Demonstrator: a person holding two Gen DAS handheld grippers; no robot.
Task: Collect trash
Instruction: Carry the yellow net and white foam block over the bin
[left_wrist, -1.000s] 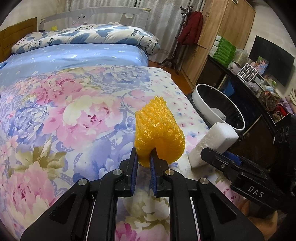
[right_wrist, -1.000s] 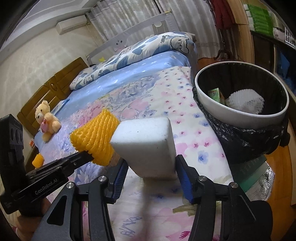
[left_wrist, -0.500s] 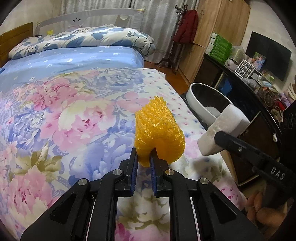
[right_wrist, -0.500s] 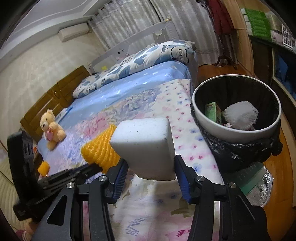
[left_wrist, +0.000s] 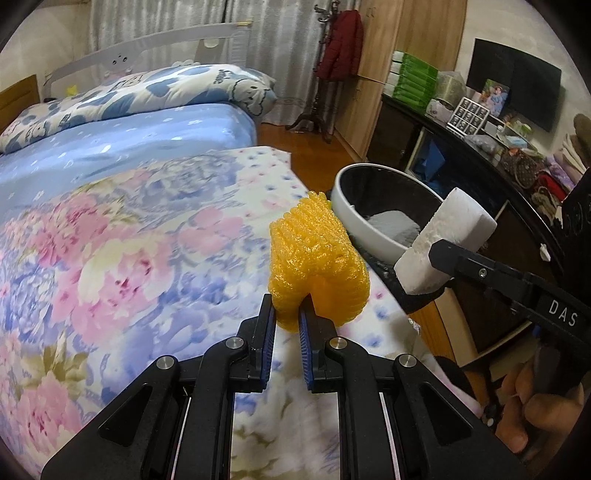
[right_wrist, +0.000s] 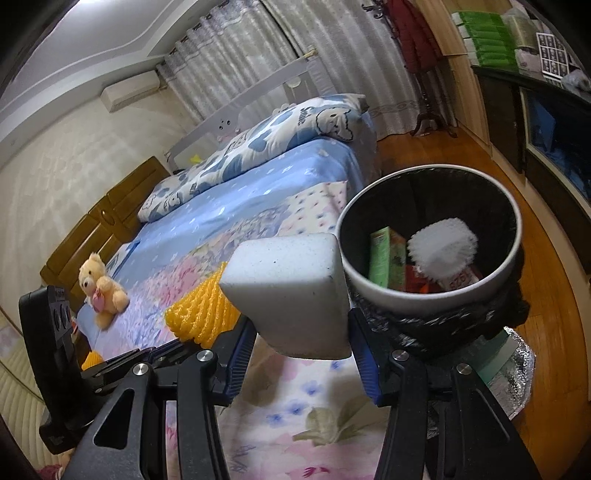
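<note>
Near the bed's right edge, both claws have carried their loads closer to the white round trash bin (right_wrist: 436, 295): left claw (left_wrist: 287, 325) pinches the orange foam net (left_wrist: 317, 266), right claw (right_wrist: 299, 354) clamps the white foam block (right_wrist: 291, 295), ready for dropping.

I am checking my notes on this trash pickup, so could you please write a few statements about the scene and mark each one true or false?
1. The left gripper is shut on the yellow foam net. True.
2. The right gripper is empty. False: it holds the white foam block.
3. The trash bin is empty. False: a green box and a white foam net lie inside.
4. A teddy bear sits on the bed. True.
5. The white foam block is already in the bin. False: it is between the jaws, outside the rim.
</note>
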